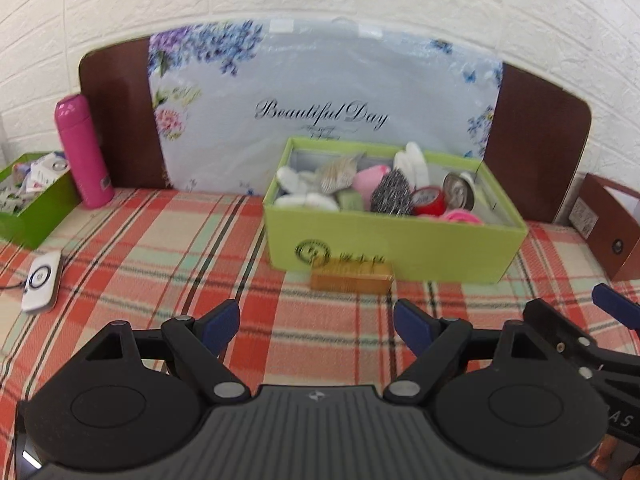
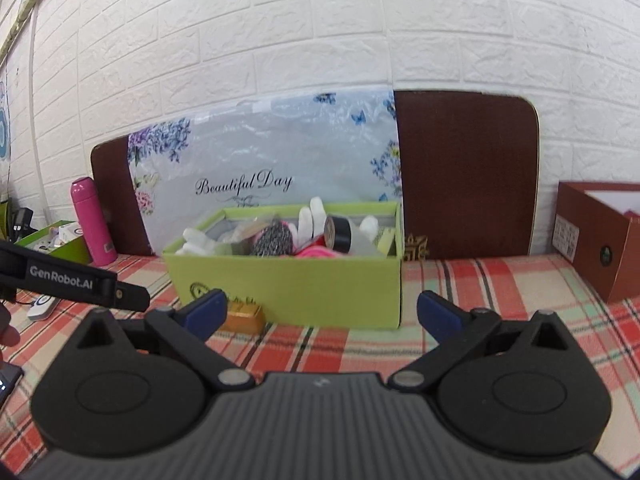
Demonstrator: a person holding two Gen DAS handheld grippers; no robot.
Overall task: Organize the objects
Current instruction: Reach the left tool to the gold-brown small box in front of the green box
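A lime-green box [image 1: 400,248] [image 2: 304,284] stands on the plaid tablecloth, filled with several items: white gloves, a steel scourer [image 1: 391,192], a red tape roll [image 1: 429,201], a can and pink things. A small tan wooden block [image 1: 351,276] [image 2: 243,316] lies against the box's front wall. My left gripper [image 1: 316,322] hovers open and empty in front of the block. My right gripper [image 2: 320,312] is open wide, empty, facing the box's front. In the left wrist view the right gripper's fingers [image 1: 612,304] show at the right edge.
A pink flask [image 1: 82,152] [image 2: 93,222] stands at the back left beside a second green box [image 1: 30,204]. A white device [image 1: 42,280] lies on the cloth at left. A brown box [image 2: 600,236] sits at right. A floral bag and brown board lean on the brick wall.
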